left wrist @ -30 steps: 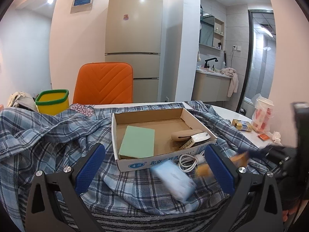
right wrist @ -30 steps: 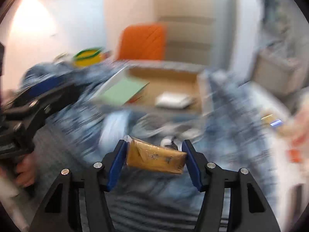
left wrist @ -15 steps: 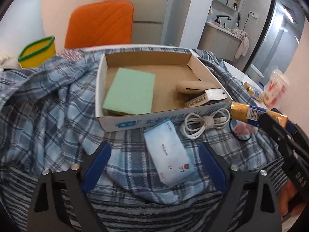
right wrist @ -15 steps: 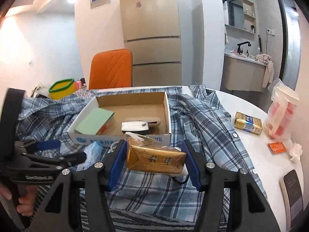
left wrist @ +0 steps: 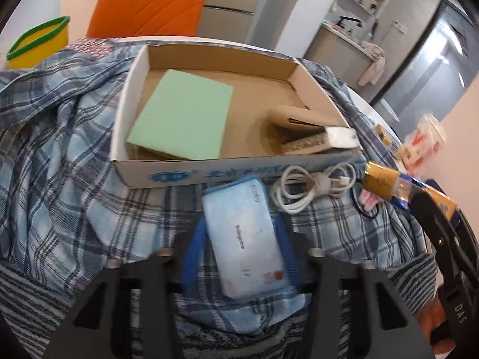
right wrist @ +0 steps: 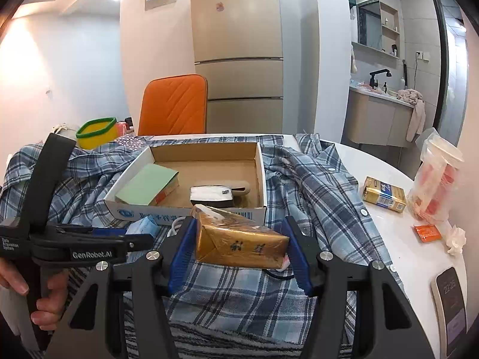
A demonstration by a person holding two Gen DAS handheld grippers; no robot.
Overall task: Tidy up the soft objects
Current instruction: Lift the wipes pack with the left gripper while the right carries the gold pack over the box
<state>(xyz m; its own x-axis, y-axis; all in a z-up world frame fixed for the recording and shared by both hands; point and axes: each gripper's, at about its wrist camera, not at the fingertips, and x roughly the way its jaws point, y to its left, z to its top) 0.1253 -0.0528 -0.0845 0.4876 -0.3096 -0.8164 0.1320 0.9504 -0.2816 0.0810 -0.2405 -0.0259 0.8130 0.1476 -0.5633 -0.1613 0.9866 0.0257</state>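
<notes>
Lying on the plaid shirt [left wrist: 69, 155] just before the box [left wrist: 227, 173], the tissue pack [left wrist: 245, 239] appears light, soft and slick-wrapped, likely to dent under pressure, so it is best taken across its long sides near the middle. Item: pale blue, oblong, small print and a red mark at its near end. The left gripper [left wrist: 239, 257] has just been closing with its jaws astride the pack, contact unclear through blur; the right gripper [right wrist: 239, 248] pinches a gold pack [right wrist: 239, 245].
</notes>
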